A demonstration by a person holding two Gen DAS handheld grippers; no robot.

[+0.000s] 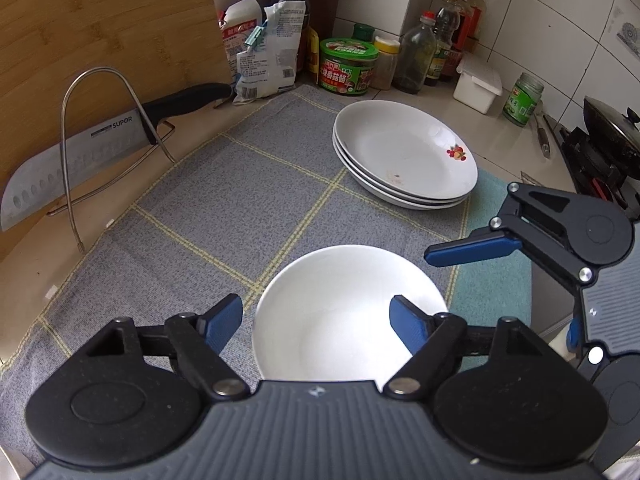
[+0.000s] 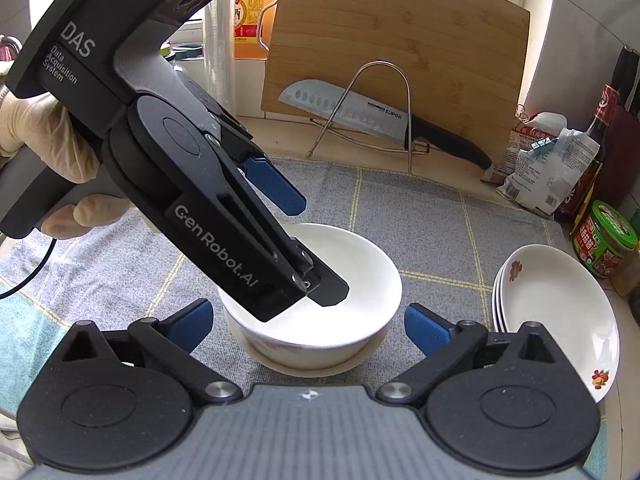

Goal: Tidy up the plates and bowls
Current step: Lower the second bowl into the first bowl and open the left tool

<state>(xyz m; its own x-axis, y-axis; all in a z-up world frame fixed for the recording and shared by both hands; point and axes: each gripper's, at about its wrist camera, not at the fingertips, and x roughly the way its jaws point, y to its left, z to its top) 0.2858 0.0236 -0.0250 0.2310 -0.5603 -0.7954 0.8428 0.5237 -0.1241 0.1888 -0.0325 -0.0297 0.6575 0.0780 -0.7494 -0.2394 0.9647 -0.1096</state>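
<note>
A white bowl [image 1: 340,312] [image 2: 360,272] stands on the grey checked cloth [image 1: 240,200], resting on another white dish whose rim shows beneath it. My left gripper [image 1: 316,320] [image 2: 316,248] is open, tilted down over the bowl, one finger inside it and the other outside its rim. My right gripper [image 2: 308,324] [image 1: 520,292] is wide open, its blue pads [image 2: 196,320] on either side of the bowl with nothing gripped. A stack of three white plates [image 1: 404,156] [image 2: 560,312] with a small fruit print sits to the right on the cloth's edge.
A cleaver [image 1: 80,152] [image 2: 344,108] leans in a wire rack against a bamboo cutting board [image 1: 100,20]. Bottles, a green-lidded jar [image 1: 348,66], bags and a white box crowd the back wall. A lidded wok [image 1: 612,128] sits on the stove at right. A gloved hand [image 2: 40,128] holds the left gripper.
</note>
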